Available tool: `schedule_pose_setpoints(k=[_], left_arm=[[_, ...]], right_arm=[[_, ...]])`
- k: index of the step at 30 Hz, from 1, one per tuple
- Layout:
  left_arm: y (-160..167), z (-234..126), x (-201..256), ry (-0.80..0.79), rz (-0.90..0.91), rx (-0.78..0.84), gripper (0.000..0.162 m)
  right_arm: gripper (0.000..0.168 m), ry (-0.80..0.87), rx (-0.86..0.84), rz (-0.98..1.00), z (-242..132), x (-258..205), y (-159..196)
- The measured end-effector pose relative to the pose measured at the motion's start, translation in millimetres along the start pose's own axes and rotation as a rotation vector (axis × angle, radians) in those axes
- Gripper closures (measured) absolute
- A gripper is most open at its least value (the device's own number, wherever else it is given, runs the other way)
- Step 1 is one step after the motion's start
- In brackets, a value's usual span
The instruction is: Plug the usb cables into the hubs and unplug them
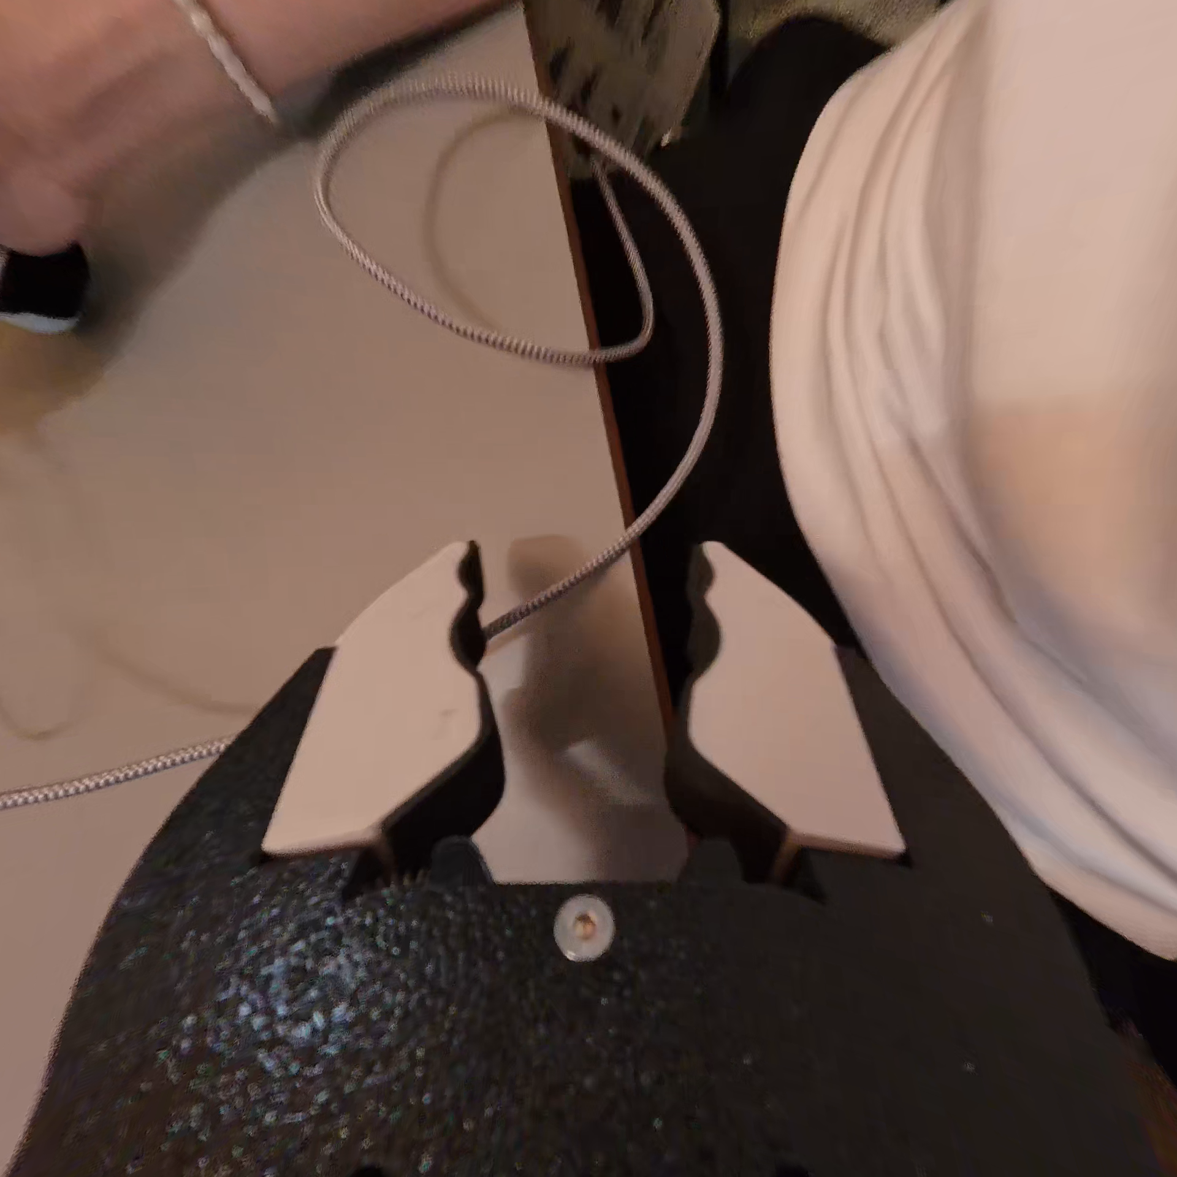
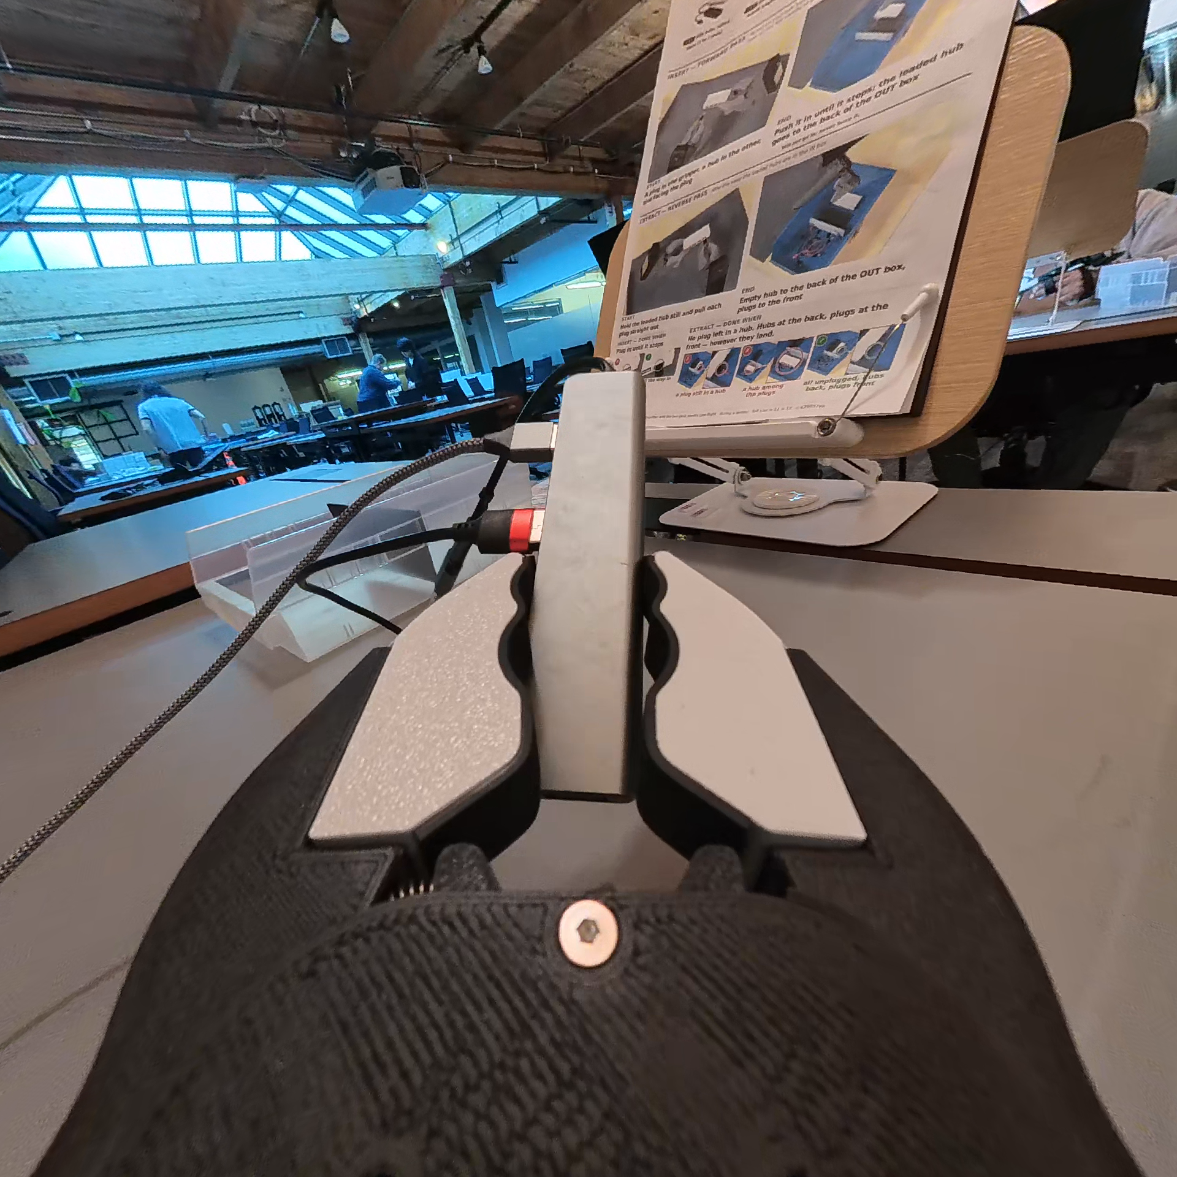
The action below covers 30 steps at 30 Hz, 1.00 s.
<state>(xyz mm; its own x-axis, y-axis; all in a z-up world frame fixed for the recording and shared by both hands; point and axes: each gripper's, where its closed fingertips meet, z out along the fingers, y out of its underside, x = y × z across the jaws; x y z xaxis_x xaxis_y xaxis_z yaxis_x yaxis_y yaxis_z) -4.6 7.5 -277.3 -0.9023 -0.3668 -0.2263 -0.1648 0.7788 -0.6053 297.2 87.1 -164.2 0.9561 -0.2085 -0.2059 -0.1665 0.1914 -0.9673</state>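
The right gripper [image 2: 589, 560] clamps a grey USB hub [image 2: 589, 573] upright between its 2 fingers, above a pale table [image 2: 955, 700]. 2 plugs sit in the hub's left side: a silver plug [image 2: 532, 441] on a braided cable [image 2: 255, 611] above, and a red-and-black plug [image 2: 516, 530] on a black cable [image 2: 356, 560] below. A clear plastic tray [image 2: 306, 573] lies on the table to the left; an instruction sheet on a wooden stand [image 2: 993, 267] rises behind.

In the blurred left wrist view, the left gripper [image 1: 586, 573] hangs with fingers spread, gripping nothing, over the table edge [image 1: 611, 407]. A grey braided cable [image 1: 675, 267] loops ahead of it and passes the left finger; whether it touches is unclear. A person's hand [image 1: 114, 114] and white shirt [image 1: 987, 382] frame the view.
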Motion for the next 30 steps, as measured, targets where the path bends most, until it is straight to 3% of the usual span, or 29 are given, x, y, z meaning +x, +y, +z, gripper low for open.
schedule_pose_setpoints(k=[2,6,7,13,18,25,30], left_arm=[[8.8,7.9,-0.1,-0.002,0.022,-0.066,0.129],[1.7,14.7,0.5,0.03,0.032,-0.056,0.141],[-1.6,14.4,4.4,0.063,0.031,-0.038,0.155],[-26.4,-5.4,-35.4,-0.02,-0.2,0.182,0.159],[-56.0,-78.4,-117.4,-0.304,-0.331,0.443,0.159],[-99.9,-242.7,-227.8,-0.743,-0.494,0.921,0.16],[-143.0,-317.5,-288.7,-0.946,-0.43,0.991,0.159]], right_arm=[[0.136,0.001,0.001,0.003,-0.1,0.4,-0.2],[0.136,-0.005,0.006,-0.006,-0.5,-1.1,-0.7],[0.136,-0.006,0.006,-0.006,-0.5,-1.3,-0.8],[0.136,-0.016,-0.003,-0.013,0.4,-3.0,0.4],[0.136,-0.023,0.003,0.009,-0.1,-1.4,-0.3],[0.136,-0.04,-0.008,0.018,0.9,-2.5,1.0],[0.136,-0.052,-0.015,0.006,1.6,-5.0,2.1]])
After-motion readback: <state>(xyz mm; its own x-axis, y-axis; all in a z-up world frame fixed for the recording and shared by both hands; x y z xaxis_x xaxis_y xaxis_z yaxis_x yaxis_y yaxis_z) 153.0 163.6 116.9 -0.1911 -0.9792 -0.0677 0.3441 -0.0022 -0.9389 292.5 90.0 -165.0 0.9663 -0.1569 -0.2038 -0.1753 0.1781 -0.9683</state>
